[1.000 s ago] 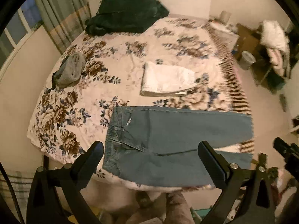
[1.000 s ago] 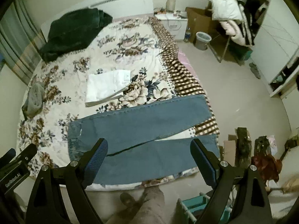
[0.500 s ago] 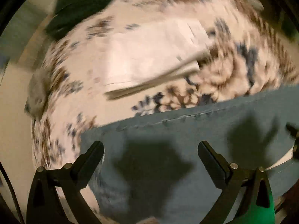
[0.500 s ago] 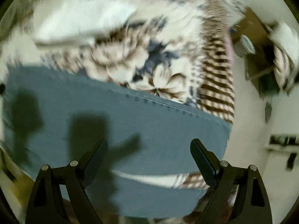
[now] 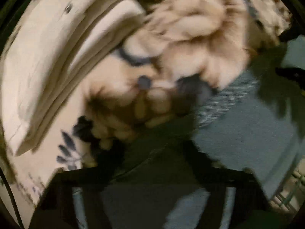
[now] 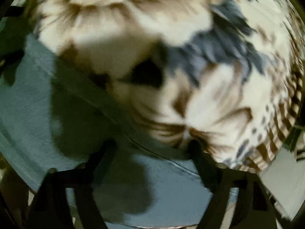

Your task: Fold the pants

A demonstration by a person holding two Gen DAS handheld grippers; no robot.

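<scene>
Lying flat on the floral bedspread (image 6: pixel 219 99), the jeans (image 6: pixel 28 114) sit under both grippers: left gripper (image 5: pixel 152 152) and right gripper (image 6: pixel 152 145), jaws just closing; grip indiscernible through blur.

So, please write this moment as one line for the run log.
task: fold pants | left gripper: jaws just closing at jeans edge | right gripper: jaws just closing, over jeans edge | grip: unclear, blurred | bedspread: floral
</scene>
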